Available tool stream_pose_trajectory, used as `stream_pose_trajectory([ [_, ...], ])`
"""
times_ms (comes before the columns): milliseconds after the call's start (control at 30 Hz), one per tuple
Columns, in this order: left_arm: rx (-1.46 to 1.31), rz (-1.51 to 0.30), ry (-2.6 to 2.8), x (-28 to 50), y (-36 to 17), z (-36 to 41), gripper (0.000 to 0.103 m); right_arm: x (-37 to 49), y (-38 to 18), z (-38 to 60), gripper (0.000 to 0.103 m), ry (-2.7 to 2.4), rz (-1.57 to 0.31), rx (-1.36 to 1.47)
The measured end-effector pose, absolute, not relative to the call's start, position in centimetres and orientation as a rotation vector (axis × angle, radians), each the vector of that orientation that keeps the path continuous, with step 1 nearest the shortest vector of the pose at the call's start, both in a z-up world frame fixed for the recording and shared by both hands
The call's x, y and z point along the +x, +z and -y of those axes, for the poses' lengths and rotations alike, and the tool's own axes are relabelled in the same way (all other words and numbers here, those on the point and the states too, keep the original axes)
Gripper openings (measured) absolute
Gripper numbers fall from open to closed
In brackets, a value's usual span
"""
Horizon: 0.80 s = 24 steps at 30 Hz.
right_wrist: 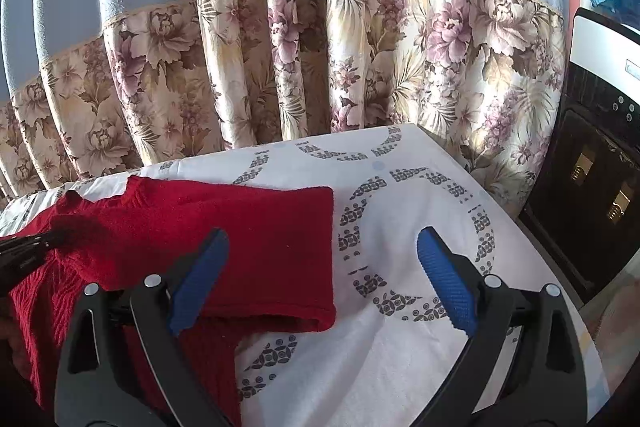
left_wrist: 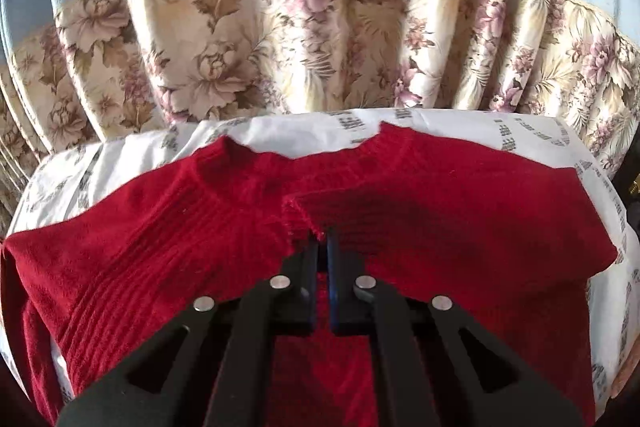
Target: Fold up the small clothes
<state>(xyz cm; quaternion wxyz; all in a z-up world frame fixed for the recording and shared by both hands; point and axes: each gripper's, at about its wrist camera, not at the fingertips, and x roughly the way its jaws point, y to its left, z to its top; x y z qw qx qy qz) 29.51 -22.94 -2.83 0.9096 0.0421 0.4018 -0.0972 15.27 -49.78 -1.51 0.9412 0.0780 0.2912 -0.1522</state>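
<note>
Cuff edge sits pinched in the left gripper (left_wrist: pixel 323 245), laid over the red sweater (left_wrist: pixel 460 195) chest, apparently to tuck the sleeve inward. The right gripper (right_wrist: pixel 322 259) hovers with jaws spread wide over the folded right side on the patterned tablecloth (right_wrist: pixel 400 367), near the floral curtain (right_wrist: pixel 400 67).

Left gripper (left_wrist: pixel 322 241) pinches red sweater's (left_wrist: pixel 420 195) cuff.

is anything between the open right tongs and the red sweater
Nothing visible. The right tongs hang open right over the red sweater, with one finger above its folded part and the other above the bare white patterned cloth. The left tongs are already shut on a sweater edge.
</note>
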Motion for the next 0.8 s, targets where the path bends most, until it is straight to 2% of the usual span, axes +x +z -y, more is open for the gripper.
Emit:
stream_pose_trajectory([
  [200, 0.134, -0.786, -0.129, 28.6, -1.9, 20.6, 0.003, 15.2, -1.5, 50.0, 0.095, -0.305, -0.599, 0.164],
  [467, 0.145, -0.743, 0.049, 28.8, 0.0, 12.5, 0.003, 15.5, -1.7, 49.6, 0.095, -0.303, -0.610, 0.149],
  [700, 0.172, -0.798, 0.073, 28.6, -1.8, 9.3, 0.004, 15.9, -1.9, 48.6, 0.095, -0.297, -0.618, 0.112],
  [767, 0.190, -0.829, 0.067, 28.7, -3.0, 9.4, 0.009, 15.9, -2.0, 48.3, 0.095, -0.297, -0.622, 0.102],
  [800, 0.194, -0.841, 0.059, 28.6, -3.5, 9.5, 0.019, 15.9, -2.0, 48.2, 0.095, -0.291, -0.624, 0.101],
])
